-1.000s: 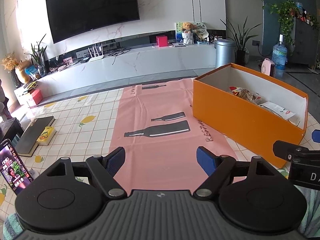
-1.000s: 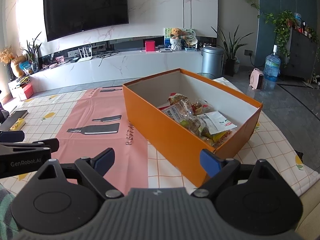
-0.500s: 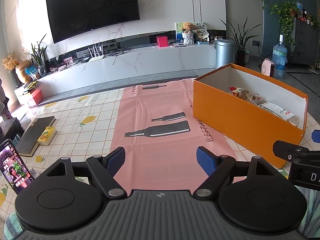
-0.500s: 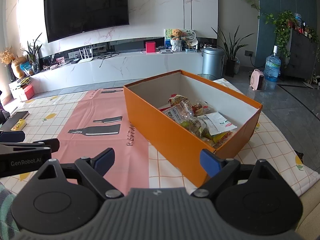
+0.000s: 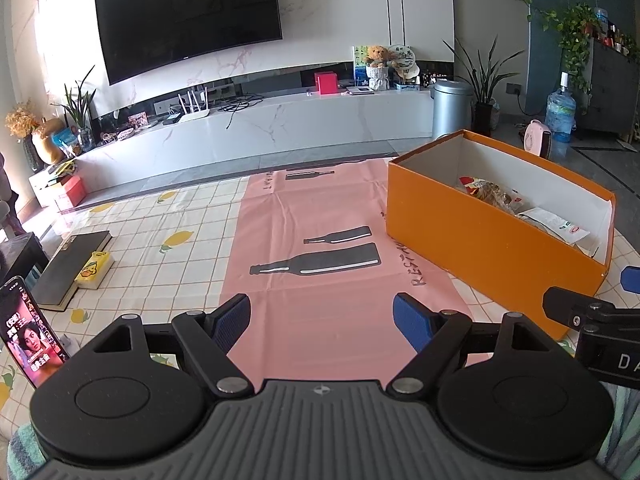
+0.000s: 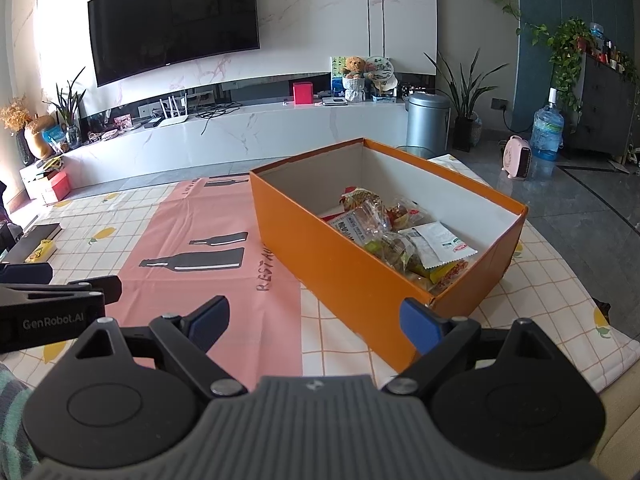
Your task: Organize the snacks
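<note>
Both grippers hang over a living-room table with nothing between their blue pads. The left gripper [image 5: 322, 316] has its jaws spread wide above a pink runner [image 5: 320, 240] printed with dark bottle shapes. The right gripper [image 6: 316, 316] is likewise wide apart, its right pad just short of the near corner of an orange box [image 6: 340, 264] that stands open on the table, partly on the runner and partly on the checked tablecloth [image 6: 336, 344] with its lemon print.

The snacks [image 6: 396, 236] lie inside the box, a loose pile of clear and white packets gathered toward its near right end; the far end shows bare white wall. From the left camera the same box sits to the right, with only the tops of the packets visible over its side.

At the table's left edge lie a dark book [image 5: 70, 268] with a small yellow pack [image 5: 93, 276] touching it, and nearer, a phone [image 5: 30, 332] propped upright with its screen lit. Behind the table, a black television [image 5: 188, 24] hangs on a marble wall.
</note>
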Action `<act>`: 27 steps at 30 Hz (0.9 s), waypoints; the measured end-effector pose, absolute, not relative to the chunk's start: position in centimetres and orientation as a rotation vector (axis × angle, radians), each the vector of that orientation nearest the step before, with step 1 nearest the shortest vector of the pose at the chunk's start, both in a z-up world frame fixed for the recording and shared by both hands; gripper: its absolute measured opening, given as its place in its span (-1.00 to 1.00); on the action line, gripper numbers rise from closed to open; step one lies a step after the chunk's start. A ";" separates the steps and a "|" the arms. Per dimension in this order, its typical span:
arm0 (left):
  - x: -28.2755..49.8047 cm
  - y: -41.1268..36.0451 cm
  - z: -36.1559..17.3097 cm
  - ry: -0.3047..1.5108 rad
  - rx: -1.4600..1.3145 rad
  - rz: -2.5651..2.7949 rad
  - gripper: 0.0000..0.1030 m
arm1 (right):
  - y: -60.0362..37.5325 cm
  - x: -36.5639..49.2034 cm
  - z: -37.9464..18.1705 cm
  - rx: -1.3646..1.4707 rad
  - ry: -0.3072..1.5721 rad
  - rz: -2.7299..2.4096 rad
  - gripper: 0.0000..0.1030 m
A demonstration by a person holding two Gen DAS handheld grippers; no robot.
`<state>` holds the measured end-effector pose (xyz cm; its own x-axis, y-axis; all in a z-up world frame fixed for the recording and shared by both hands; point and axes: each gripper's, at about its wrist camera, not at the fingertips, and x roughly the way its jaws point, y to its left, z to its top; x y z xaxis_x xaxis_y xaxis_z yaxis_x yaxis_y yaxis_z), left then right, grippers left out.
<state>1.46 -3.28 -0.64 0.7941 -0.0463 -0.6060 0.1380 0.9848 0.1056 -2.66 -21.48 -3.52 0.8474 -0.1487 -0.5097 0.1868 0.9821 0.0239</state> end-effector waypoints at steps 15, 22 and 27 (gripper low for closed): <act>1.3 -3.0 -0.2 0.652 0.114 -0.099 0.84 | -20.9 -2.7 -3.4 0.058 0.527 -0.165 0.73; 1.2 -3.0 -0.2 0.645 0.120 -0.098 0.84 | -20.8 -2.6 -3.6 0.057 0.532 -0.163 0.73; 1.2 -3.0 -0.1 0.643 0.126 -0.100 0.84 | -20.7 -2.5 -3.6 0.055 0.533 -0.160 0.73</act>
<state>1.21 -3.01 -0.14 0.7958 -0.0539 -0.6031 0.1321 0.9875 0.0861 -2.54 -20.67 -3.62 0.8492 -0.1380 -0.5098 0.1663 0.9860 0.0102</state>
